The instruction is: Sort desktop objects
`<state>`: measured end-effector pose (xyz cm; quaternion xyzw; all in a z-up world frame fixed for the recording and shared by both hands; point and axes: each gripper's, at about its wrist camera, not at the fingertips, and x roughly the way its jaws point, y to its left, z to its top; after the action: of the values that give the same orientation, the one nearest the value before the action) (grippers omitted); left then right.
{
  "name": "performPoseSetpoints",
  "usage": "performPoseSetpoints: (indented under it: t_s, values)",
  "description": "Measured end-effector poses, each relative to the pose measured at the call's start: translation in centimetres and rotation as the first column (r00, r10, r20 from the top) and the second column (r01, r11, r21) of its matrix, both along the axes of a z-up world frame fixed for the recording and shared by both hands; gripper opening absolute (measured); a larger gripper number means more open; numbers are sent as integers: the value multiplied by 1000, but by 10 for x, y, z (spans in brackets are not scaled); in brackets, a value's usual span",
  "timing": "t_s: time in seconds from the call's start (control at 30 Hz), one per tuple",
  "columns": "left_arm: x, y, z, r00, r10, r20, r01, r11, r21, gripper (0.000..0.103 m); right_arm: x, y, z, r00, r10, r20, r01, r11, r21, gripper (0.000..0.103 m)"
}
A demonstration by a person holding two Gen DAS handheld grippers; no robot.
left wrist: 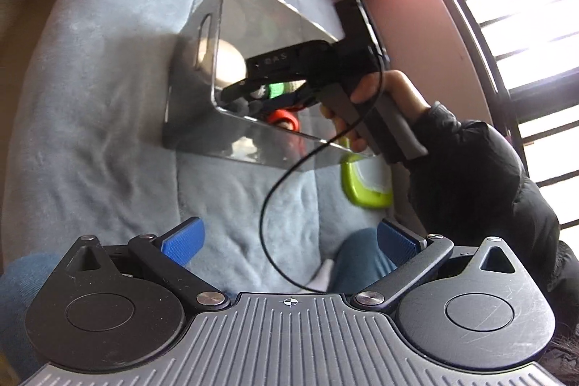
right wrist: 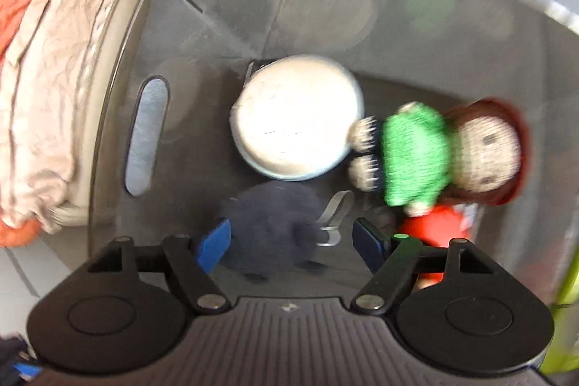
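Right wrist view: the right gripper [right wrist: 291, 239] points down into the smoked clear bin [right wrist: 119, 118], its blue pads spread wide with nothing pressed between them; a dark fuzzy thing [right wrist: 269, 219] with a metal clip lies on the bin floor under the gap.
Task things: in the bin lie a white round tin [right wrist: 296, 116], a knitted doll [right wrist: 441, 151] in green touching the tin, and a red thing [right wrist: 434, 227] just below the doll.
Left gripper: the left gripper [left wrist: 289, 239] hovers outside the bin, jaws wide and empty, over the blue blanket [left wrist: 90, 96].
Still outside: a lime-green thing [left wrist: 365, 183] lies on the blanket just beside the bin's near wall, so sorting looks unfinished.
Risk 1: the right gripper's cable [left wrist: 289, 190] hangs looped near the bin's wall and could snag it as the hand lifts out.
Risk 2: the bin sits on soft bedding, so a knock from either gripper could tip or slide it.
Hard to make out: motion blur smears the right wrist view; what the dark fuzzy thing and the red thing are, I cannot tell. The lime-green thing is partly hidden behind the person's right hand [left wrist: 380, 104].
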<state>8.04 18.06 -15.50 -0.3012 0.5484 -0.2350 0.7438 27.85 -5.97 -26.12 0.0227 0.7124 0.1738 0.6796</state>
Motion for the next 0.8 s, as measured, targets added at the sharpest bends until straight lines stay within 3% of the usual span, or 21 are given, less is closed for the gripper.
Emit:
performPoseSetpoints:
  t_s: [0.13, 0.27, 0.37, 0.47, 0.57, 0.7, 0.8]
  values:
    - [3, -6, -6, 999, -22, -23, 22, 1000, 6, 103, -1, 12, -20, 999, -26, -40, 26, 1000, -3, 74]
    - [3, -8, -10, 999, -26, -34, 26, 1000, -2, 103, -8, 7, -13, 996, -89, -6, 89, 995, 42, 64]
    - [3, -11, -14, 998, -29, -47, 29, 1000, -8, 103, -10, -10, -16, 973, -223, -57, 228, 968, 102, 64]
    - [1, -14, -16, 998, -44, -51, 44, 999, 2, 103, -12, -16, -18, 968, -237, -85, 246, 961, 122, 68]
    - [0, -12, -17, 998, -40, -50, 39, 999, -6, 103, -6, -32, -9, 943, -298, -145, 324, 923, 208, 73]
    - [5, -13, -23, 997, -35, -63, 34, 999, -19, 103, 2, -48, 14, 926, -378, 2, 371, 907, 198, 76]
    - [6, -17, -26, 996, -52, -76, 51, 999, -13, 103, 7, -48, 1, 910, -415, -20, 412, 896, 165, 76]
